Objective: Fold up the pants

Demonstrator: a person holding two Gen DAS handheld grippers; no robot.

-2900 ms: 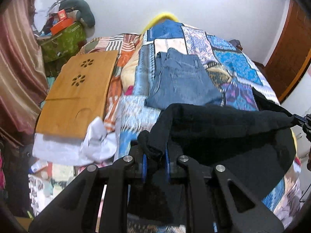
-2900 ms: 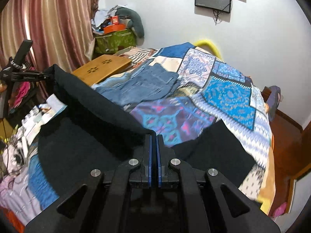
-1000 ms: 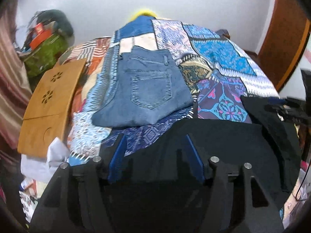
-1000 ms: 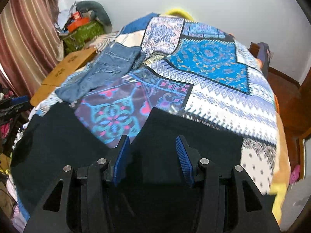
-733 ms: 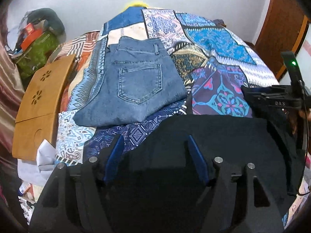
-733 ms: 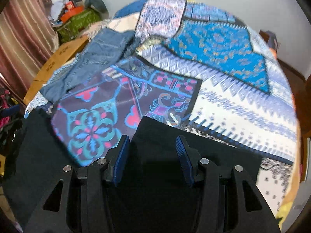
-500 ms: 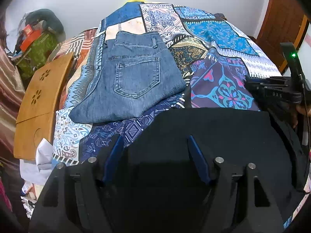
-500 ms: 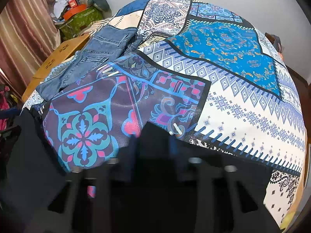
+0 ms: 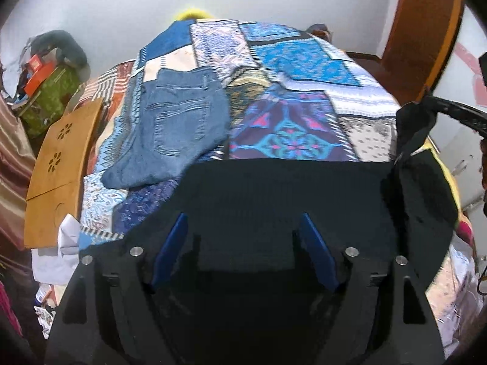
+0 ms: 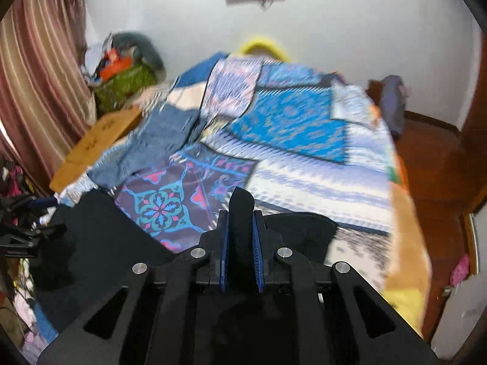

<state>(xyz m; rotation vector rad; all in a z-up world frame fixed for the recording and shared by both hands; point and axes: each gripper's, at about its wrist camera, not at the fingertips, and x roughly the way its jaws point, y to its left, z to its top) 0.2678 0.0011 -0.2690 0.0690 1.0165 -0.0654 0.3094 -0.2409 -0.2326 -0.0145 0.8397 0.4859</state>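
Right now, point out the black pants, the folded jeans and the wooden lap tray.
black pants (image 9: 283,194), left wrist view, flat top panel
folded jeans (image 9: 179,124), left wrist view, back pocket
wooden lap tray (image 9: 61,158), left wrist view, bare top

My right tongs (image 10: 241,235) pinch a raised fold of the black pants (image 10: 100,243), which lie across the near edge of the bed's patchwork quilt (image 10: 292,127); folded jeans (image 10: 152,149) rest beyond, left.

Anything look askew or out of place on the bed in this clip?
The folded jeans lie skewed across the quilt, and a wooden lap tray sits tilted at its left edge. The black pants look normal.
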